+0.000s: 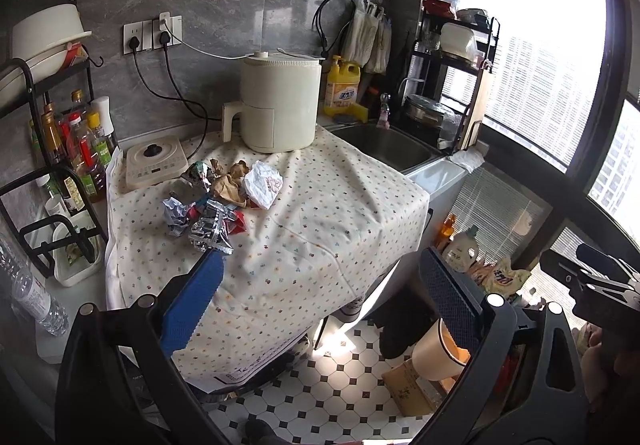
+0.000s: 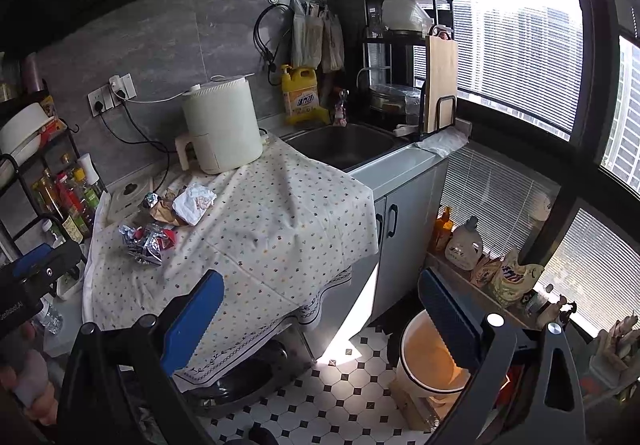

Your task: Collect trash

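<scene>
A pile of trash lies on the dotted tablecloth [image 1: 320,213]: a white crumpled wrapper [image 1: 263,184], brown crumpled paper [image 1: 230,185], and silver foil wrappers [image 1: 208,225]. My left gripper [image 1: 320,297] is open and empty, its left finger just below the foil. The same pile shows in the right wrist view, with the white wrapper [image 2: 195,203] and the foil [image 2: 146,241]. My right gripper [image 2: 320,309] is open and empty, off the table's front right corner. A cream waste bin [image 2: 432,357] stands on the floor below its right finger, also seen as the bin [image 1: 436,353].
A cream air fryer [image 1: 280,105] stands behind the pile, an induction hob [image 1: 154,163] to its left. Sauce bottles [image 1: 80,149] fill a rack at left. A sink [image 1: 384,145] and dish rack [image 1: 460,57] lie to the right. Detergent bottles [image 2: 464,245] line the window sill.
</scene>
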`<state>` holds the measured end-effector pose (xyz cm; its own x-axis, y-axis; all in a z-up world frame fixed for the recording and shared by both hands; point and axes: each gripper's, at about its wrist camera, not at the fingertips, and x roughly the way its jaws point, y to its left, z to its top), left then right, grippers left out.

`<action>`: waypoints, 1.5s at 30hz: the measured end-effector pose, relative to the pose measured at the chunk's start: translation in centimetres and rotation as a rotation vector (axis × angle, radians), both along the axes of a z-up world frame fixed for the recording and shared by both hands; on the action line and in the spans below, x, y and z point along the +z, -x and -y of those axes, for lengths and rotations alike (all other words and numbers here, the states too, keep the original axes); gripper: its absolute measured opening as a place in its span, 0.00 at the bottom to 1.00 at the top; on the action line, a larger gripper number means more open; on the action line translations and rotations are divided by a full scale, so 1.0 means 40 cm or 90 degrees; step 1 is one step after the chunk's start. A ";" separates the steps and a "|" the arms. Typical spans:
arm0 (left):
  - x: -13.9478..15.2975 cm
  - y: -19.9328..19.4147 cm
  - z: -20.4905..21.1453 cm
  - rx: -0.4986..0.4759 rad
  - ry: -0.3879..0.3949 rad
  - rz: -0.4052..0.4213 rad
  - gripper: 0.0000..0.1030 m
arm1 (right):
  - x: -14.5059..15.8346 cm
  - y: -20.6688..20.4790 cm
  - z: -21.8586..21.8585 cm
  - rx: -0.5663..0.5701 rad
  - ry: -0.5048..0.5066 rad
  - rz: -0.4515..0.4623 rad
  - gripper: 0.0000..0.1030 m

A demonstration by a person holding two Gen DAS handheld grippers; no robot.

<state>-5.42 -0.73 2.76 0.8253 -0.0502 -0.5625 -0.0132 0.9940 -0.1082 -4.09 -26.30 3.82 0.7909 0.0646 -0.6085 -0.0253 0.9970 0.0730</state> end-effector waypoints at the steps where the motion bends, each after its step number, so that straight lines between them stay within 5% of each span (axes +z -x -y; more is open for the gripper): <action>1: -0.001 0.001 0.000 0.001 0.001 -0.001 0.95 | -0.002 0.000 0.001 -0.001 0.000 -0.001 0.93; 17: -0.050 -0.066 -0.063 0.042 0.006 -0.054 0.95 | -0.042 -0.100 -0.059 0.040 -0.020 -0.037 0.93; 31: -0.157 -0.259 -0.313 0.118 0.066 -0.104 0.93 | -0.080 -0.324 -0.229 0.103 -0.024 -0.071 0.92; 45: -0.281 -0.454 -0.535 0.178 0.115 -0.155 0.76 | -0.139 -0.518 -0.372 0.151 -0.040 -0.128 0.83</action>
